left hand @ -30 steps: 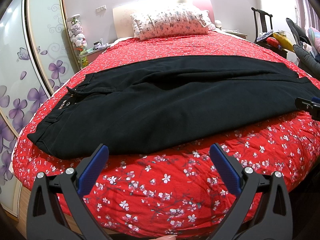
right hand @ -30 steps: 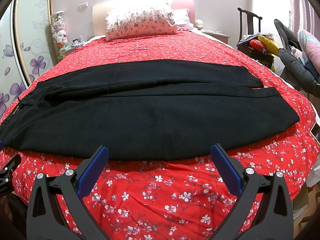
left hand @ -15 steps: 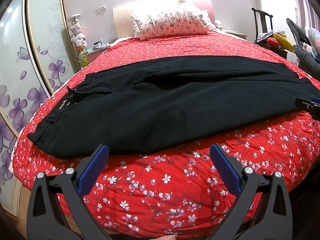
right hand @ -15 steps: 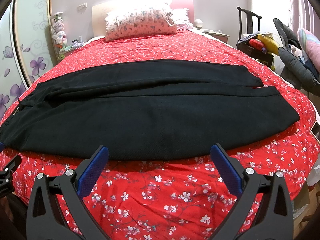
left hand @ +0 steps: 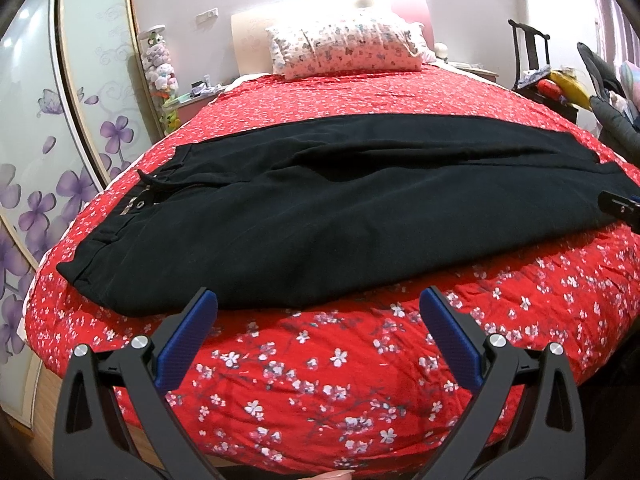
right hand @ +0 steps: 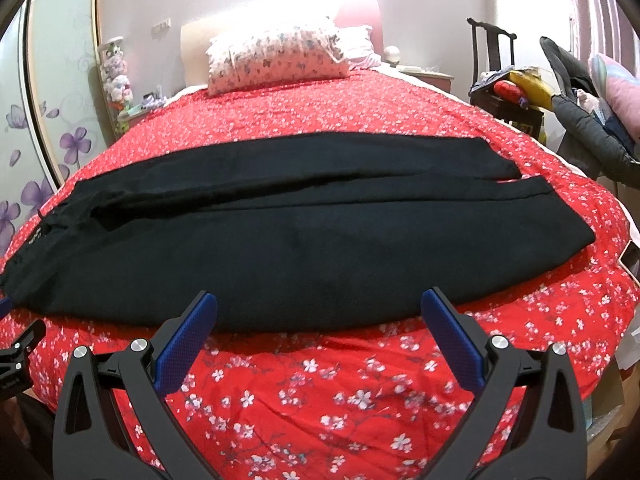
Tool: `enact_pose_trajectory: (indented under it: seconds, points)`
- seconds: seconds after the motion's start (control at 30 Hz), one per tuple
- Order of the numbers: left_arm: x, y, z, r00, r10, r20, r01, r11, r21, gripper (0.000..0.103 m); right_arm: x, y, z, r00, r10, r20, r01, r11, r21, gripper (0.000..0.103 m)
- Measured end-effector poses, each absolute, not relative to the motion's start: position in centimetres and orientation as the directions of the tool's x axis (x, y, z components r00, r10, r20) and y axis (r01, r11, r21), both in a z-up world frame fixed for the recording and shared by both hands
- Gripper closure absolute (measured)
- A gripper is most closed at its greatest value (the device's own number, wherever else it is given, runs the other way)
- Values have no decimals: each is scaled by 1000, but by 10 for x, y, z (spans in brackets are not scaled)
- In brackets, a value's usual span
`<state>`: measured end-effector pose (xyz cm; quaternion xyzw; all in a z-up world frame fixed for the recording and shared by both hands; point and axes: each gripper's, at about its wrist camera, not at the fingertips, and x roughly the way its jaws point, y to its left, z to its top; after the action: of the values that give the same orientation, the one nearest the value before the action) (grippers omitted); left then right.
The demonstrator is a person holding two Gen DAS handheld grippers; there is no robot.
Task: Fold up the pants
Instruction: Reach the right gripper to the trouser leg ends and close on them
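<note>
Your black pants point(left hand: 352, 204) lie flat across the red floral bedspread point(left hand: 340, 360), long axis running left to right, waistband at the left and leg hems at the right, with one leg lying partly over the other. Your left gripper point(left hand: 318, 304) hangs over the near edge of the bed with its jaws spread wide, holding nothing. Your right gripper point(right hand: 318, 304) is likewise wide open and empty, just short of the pants' near edge.
</note>
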<state>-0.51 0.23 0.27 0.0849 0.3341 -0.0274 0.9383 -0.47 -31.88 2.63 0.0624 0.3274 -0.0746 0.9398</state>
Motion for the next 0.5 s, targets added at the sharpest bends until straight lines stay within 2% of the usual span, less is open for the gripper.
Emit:
enact_pose_trajectory:
  seconds: [0.23, 0.43, 0.5]
  points:
    - [2, 17, 5, 764, 2, -645, 64, 995, 79, 2, -3, -336, 35, 797, -86, -598, 195, 974, 120, 1]
    - [6, 14, 26, 791, 5, -612, 59, 995, 84, 2, -2, -356, 66, 887, -23, -460, 86, 990, 115, 1]
    - [13, 12, 37, 806, -1, -592, 51, 996, 68, 2, 7, -370, 74, 894, 13, -447, 46, 991, 122, 1]
